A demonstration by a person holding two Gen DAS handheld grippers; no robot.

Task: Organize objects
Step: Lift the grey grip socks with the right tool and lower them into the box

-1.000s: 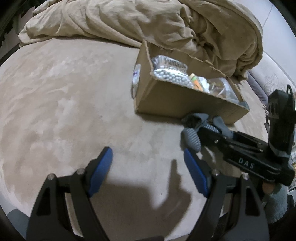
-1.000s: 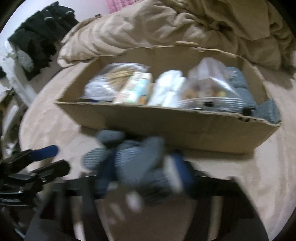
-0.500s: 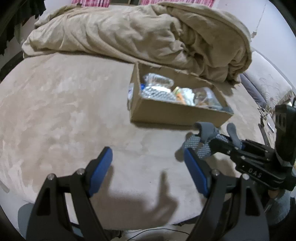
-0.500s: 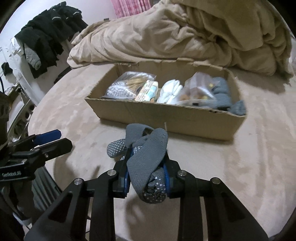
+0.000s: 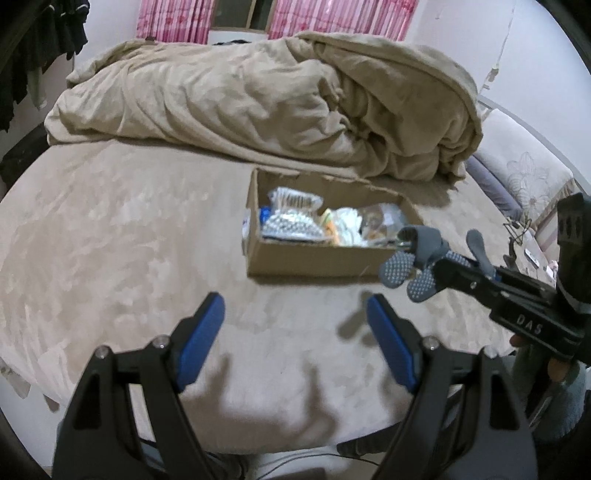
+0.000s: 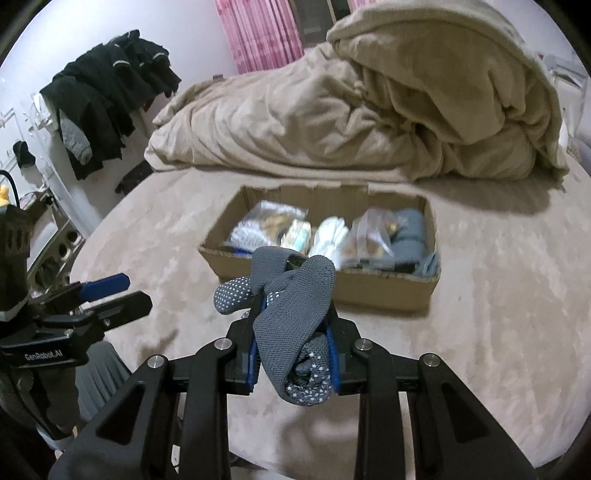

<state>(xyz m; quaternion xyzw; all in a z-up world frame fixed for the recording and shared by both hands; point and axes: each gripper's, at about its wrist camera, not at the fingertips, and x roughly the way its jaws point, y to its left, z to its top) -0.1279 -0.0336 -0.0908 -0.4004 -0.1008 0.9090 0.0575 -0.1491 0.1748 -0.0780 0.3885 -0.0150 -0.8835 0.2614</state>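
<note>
A cardboard box (image 5: pixel 314 264) (image 6: pixel 388 291) sits on the beige bed and holds plastic bags of small items, white cloth and grey socks (image 6: pixel 408 232). My right gripper (image 6: pixel 293 325) is shut on a pair of grey socks with white grip dots (image 6: pixel 295 295), held in the air in front of the box's near wall; it also shows in the left wrist view (image 5: pixel 421 269). My left gripper (image 5: pixel 295 332) is open and empty above the bed, well short of the box; it shows at the left in the right wrist view (image 6: pixel 110 291).
A rumpled beige duvet (image 5: pixel 277 96) (image 6: pixel 369 110) lies heaped behind the box. Dark clothes (image 6: pixel 110 88) hang at the left by the wall. Pink curtains (image 5: pixel 310 18) are at the back. A sofa (image 5: pixel 524 173) stands at the right.
Both grippers have pulled back and up from the box, which now looks smaller and farther. The right gripper still holds the grey socks; the left stays open.
</note>
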